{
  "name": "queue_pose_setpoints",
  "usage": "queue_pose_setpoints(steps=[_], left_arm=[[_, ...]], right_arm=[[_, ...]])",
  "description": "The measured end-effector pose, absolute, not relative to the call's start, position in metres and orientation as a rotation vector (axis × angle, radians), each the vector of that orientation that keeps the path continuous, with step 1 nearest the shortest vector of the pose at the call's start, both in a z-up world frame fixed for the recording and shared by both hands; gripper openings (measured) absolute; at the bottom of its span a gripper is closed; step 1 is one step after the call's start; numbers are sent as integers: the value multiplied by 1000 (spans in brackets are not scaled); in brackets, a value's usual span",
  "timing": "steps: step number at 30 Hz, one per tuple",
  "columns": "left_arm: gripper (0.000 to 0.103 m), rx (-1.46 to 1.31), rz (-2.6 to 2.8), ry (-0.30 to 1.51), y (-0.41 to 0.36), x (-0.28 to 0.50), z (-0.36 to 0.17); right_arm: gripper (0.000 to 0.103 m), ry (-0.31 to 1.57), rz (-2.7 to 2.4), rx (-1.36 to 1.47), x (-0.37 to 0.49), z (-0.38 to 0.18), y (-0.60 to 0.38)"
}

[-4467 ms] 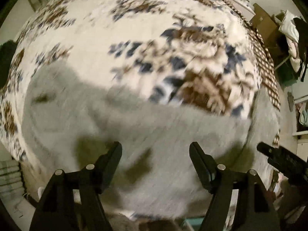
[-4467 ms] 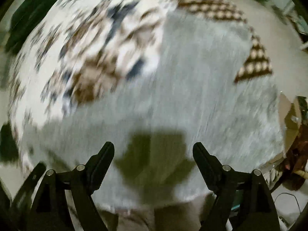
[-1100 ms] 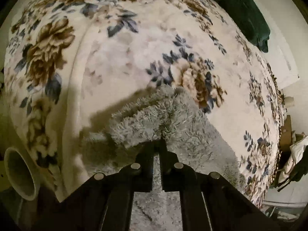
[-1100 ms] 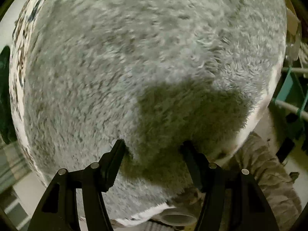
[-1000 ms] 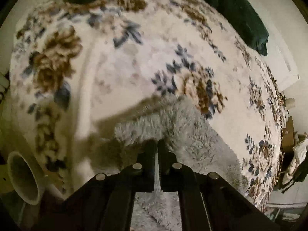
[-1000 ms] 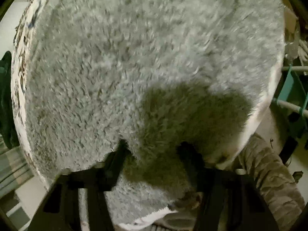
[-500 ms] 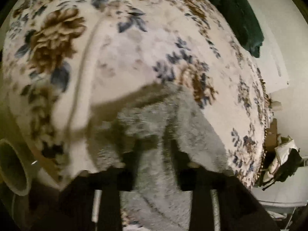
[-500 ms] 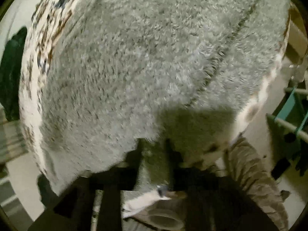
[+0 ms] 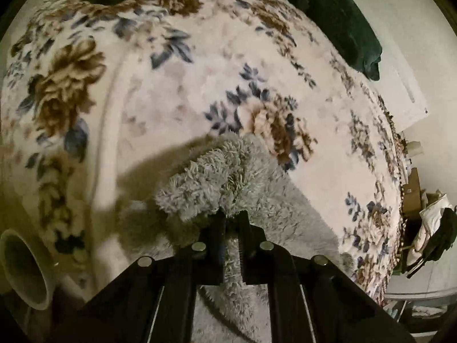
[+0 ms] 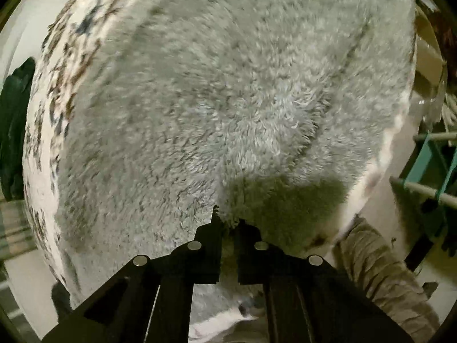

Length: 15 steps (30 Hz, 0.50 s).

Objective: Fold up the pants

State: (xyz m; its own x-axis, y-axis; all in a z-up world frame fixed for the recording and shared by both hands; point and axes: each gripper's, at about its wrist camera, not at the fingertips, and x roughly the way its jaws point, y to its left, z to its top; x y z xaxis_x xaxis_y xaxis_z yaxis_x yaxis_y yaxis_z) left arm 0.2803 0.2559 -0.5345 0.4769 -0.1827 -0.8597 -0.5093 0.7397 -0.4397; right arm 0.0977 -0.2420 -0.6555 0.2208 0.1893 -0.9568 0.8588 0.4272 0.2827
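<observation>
The pants are grey and fluffy and lie on a floral blanket on a bed. In the left wrist view my left gripper is shut on a bunched corner of the pants and holds it lifted off the blanket. In the right wrist view the pants fill most of the frame, with a seam line running up to the right. My right gripper is shut on the near edge of the pants.
A dark green garment lies at the bed's far side. A white tube end sits low left. The bed edge drops off on the right, with a teal frame and a person's trouser leg beyond.
Both grippers were open above the pants 4.5 s ago. The right one has closed on the pants' edge within the last second. The left stays shut on its corner.
</observation>
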Motion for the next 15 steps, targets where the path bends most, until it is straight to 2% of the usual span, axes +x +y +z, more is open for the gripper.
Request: queue_pose_setpoints(steps=[8,15], left_arm=[[5,-772,275,1130,276,245,-529],[8,-764,347,1239,284,235,-575]], right_arm=[[6,1290,-576,973,89,-600,-227],[6,1403,-587,996,73,-645,-227]])
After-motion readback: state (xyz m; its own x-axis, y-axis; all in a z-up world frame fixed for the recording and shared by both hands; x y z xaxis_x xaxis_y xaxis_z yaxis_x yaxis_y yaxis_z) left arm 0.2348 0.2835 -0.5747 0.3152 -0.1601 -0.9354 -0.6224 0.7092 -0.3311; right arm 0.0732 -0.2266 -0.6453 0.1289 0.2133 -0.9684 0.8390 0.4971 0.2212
